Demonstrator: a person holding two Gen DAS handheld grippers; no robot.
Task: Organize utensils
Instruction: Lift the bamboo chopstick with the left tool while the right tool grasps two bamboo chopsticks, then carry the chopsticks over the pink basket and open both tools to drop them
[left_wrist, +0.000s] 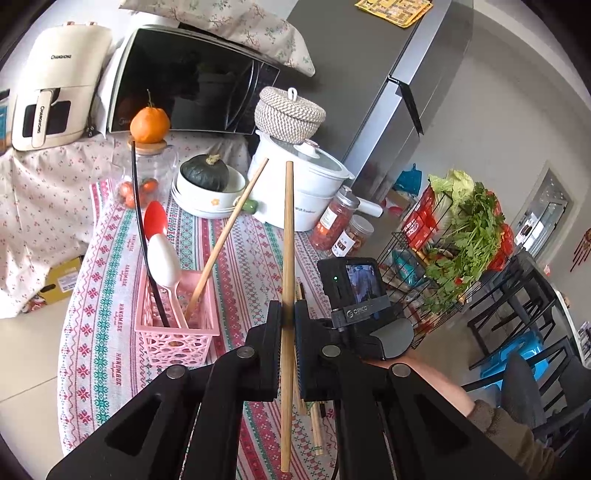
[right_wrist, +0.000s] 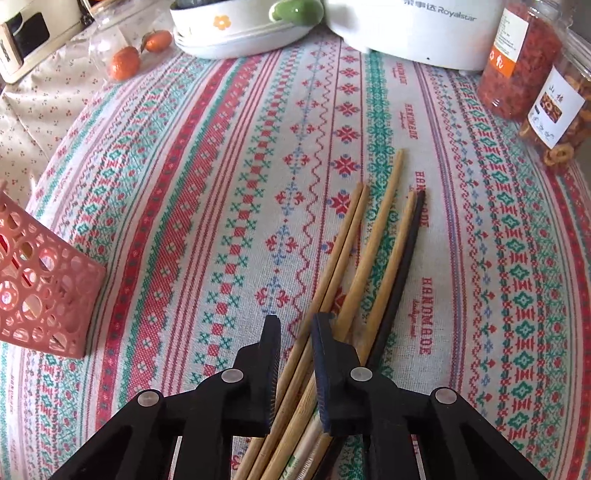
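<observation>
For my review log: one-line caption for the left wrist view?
Left gripper clamps a wooden chopstick above the tablecloth, beside the pink basket holding spoons.

A patterned tablecloth (right_wrist: 229, 206) carries loose chopsticks (right_wrist: 373, 236), a pink basket (left_wrist: 177, 332), bowls (left_wrist: 207, 199) and jars (right_wrist: 517, 62).

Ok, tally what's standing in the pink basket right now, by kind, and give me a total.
Spoons: 2 (red spoon, white spoon)
Chopsticks: 2 (black chopstick, wooden chopstick)
Total: 4 in the pink basket
</observation>
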